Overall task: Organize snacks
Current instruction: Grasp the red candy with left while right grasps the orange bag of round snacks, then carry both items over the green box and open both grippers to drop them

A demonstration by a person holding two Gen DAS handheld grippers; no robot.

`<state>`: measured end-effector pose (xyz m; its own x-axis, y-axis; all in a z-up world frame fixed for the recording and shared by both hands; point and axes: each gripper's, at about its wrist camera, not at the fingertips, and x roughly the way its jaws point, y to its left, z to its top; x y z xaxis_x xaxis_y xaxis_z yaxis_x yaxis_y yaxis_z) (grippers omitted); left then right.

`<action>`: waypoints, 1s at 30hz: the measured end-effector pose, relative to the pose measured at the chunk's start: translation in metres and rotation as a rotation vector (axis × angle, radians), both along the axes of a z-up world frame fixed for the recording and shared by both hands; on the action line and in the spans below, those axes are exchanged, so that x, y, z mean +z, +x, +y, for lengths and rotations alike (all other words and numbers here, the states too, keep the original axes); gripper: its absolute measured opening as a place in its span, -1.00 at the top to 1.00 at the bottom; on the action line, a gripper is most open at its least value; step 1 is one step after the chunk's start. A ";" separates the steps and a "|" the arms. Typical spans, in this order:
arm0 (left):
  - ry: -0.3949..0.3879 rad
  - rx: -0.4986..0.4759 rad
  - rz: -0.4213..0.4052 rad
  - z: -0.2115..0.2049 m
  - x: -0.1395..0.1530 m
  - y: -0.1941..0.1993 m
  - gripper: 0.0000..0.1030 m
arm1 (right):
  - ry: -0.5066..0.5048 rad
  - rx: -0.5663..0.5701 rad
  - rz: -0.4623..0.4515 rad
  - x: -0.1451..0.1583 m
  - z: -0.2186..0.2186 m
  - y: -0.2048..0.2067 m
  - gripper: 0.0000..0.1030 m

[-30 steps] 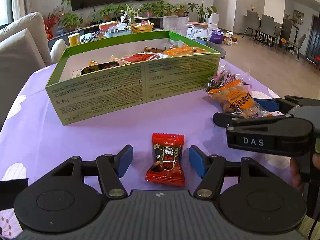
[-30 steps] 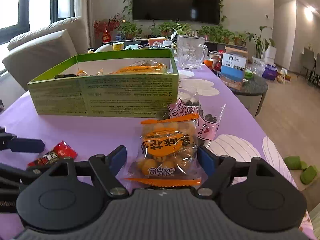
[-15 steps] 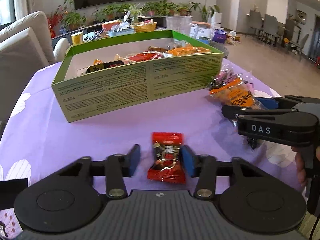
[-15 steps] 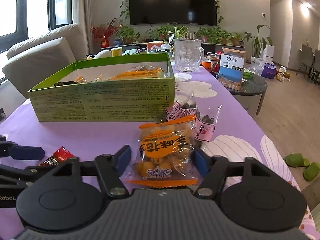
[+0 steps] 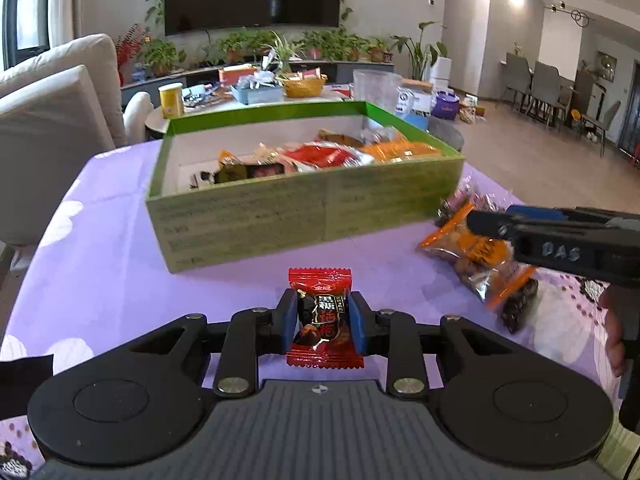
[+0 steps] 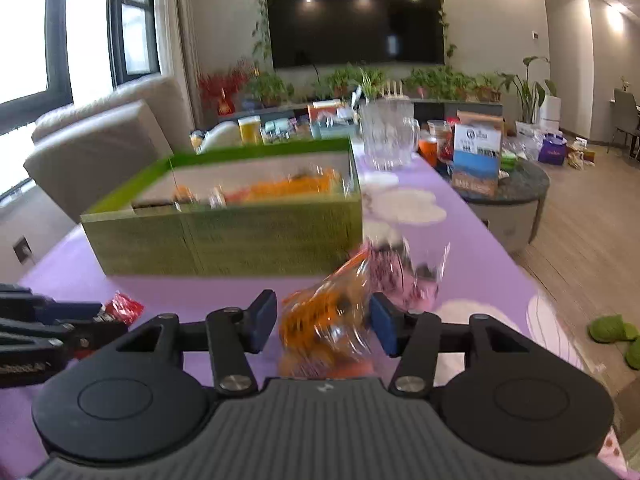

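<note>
While the left gripper (image 5: 323,322) has just been closing, its blue pads now press on both sides of the red candy wrapper (image 5: 323,316), which stands in the lower centre of the left wrist frame with its long axis running up the picture, along the fingers. From there the green snack box (image 5: 304,204) lies straight ahead, filling the middle of the frame, its near wall crossing the picture from left to right and its open top already holding several packets; the coming move would likely turn on lifting the candy over that wall. In the right wrist frame the right gripper (image 6: 323,322) has the orange peanut bag (image 6: 326,320) between its pads, blurred and tilted; the right pad touches the film, while a small gap seems to show at the left pad, so a firm grip cannot be confirmed. For this hand the box sits up and to the left of centre. A pink clear packet (image 6: 404,276) lies just behind the bag on the purple tablecloth (image 6: 480,256).
</note>
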<state>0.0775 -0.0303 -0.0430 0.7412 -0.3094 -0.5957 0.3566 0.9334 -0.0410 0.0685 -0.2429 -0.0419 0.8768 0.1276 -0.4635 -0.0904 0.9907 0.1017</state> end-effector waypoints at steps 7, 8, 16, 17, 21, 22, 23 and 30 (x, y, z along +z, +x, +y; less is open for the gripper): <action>0.000 0.016 0.010 0.004 -0.001 0.005 0.50 | -0.058 0.015 0.038 -0.005 0.004 0.007 -0.01; 0.001 0.017 0.017 0.004 -0.002 0.006 0.50 | -0.062 0.019 0.056 -0.008 0.005 0.008 -0.01; 0.007 0.016 0.037 0.003 -0.008 0.006 0.50 | -0.178 0.049 0.100 -0.029 0.026 0.010 -0.01; 0.007 0.018 0.039 0.003 -0.008 0.007 0.50 | -0.174 0.042 0.097 -0.030 0.025 0.010 -0.01; 0.005 0.027 0.048 0.003 -0.010 0.007 0.50 | -0.132 0.039 0.111 -0.029 0.019 0.013 -0.01; 0.003 0.027 0.050 0.003 -0.010 0.007 0.50 | -0.127 0.047 0.113 -0.029 0.018 0.014 -0.01; 0.003 0.027 0.051 0.003 -0.010 0.007 0.50 | -0.118 0.055 0.114 -0.028 0.017 0.014 -0.01; -0.014 0.049 0.021 0.007 -0.004 0.007 0.50 | 0.005 0.106 0.104 -0.018 0.018 0.009 0.00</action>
<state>0.0849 -0.0234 -0.0471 0.7433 -0.2813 -0.6069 0.3091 0.9490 -0.0612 0.0780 -0.2246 -0.0594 0.8055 0.2194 -0.5505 -0.1830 0.9756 0.1211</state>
